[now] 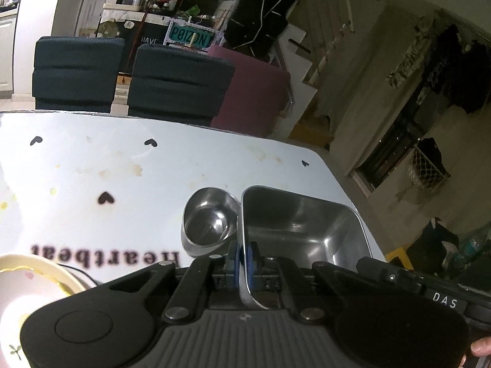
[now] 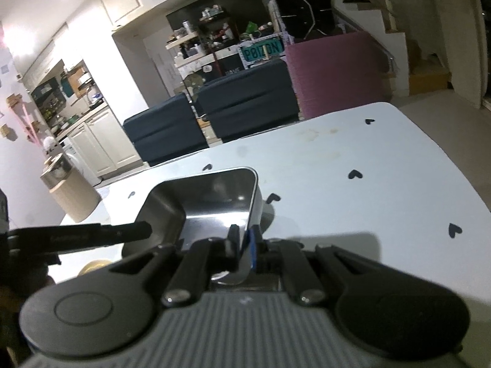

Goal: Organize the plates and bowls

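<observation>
A rectangular steel container (image 1: 303, 230) stands near the table's right edge. My left gripper (image 1: 244, 256) is shut on its left wall. My right gripper (image 2: 244, 240) is shut on the right wall of the same container (image 2: 211, 205). A small round steel bowl (image 1: 210, 222) sits tilted against the container's left side in the left wrist view. A cream plate with a gold rim and heart print (image 1: 33, 288) lies at the lower left, partly hidden by the left gripper body. A gold rim (image 2: 93, 265) shows low left in the right wrist view.
The white table (image 1: 122, 168) has black heart marks, stains and the word "heartbeat". Two dark chairs (image 1: 178, 82) and a pink chair (image 1: 254, 92) stand behind its far edge. The other gripper's black body (image 2: 76, 236) reaches in from the left. The floor drops off to the right.
</observation>
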A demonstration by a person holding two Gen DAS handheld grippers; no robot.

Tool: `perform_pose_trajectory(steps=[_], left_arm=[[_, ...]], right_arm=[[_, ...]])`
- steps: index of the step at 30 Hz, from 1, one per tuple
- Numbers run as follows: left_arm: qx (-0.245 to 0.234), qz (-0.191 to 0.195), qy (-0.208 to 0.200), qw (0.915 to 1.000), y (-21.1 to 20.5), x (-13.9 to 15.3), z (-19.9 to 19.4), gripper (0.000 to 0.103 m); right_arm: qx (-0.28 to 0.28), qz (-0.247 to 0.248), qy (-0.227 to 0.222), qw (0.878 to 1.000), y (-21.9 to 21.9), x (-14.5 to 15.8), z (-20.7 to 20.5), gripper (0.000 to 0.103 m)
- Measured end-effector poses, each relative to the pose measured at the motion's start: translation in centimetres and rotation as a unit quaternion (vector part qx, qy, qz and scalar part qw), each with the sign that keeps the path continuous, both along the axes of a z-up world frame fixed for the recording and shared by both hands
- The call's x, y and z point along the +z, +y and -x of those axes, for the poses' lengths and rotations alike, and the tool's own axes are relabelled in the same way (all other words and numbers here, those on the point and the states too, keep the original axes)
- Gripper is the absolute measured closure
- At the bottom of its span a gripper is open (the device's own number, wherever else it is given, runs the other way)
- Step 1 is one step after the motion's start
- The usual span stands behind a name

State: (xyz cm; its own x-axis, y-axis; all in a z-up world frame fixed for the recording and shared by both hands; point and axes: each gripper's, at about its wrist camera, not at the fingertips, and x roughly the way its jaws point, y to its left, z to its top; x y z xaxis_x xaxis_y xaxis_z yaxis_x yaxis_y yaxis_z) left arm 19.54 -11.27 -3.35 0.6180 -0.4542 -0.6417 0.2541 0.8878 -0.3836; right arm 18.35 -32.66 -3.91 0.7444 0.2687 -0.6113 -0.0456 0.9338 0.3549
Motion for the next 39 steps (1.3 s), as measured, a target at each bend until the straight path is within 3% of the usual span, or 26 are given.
perform_pose_trajectory(steps=[22,39], left_arm=[[-0.044,-0.093,0.058,0.9930,-1.3,-5.4,-1.0,0.098],[-0.068,-0.136,0.077,0.9853,-1.8,-7.0,-0.5,0.097]], right_arm=[[0.045,0.067,0.093,0.992,1.5,-3.1,-2.2,0.095],[0.076,0.122,0.110,0.983,3.5,-3.5,-2.4,0.095]])
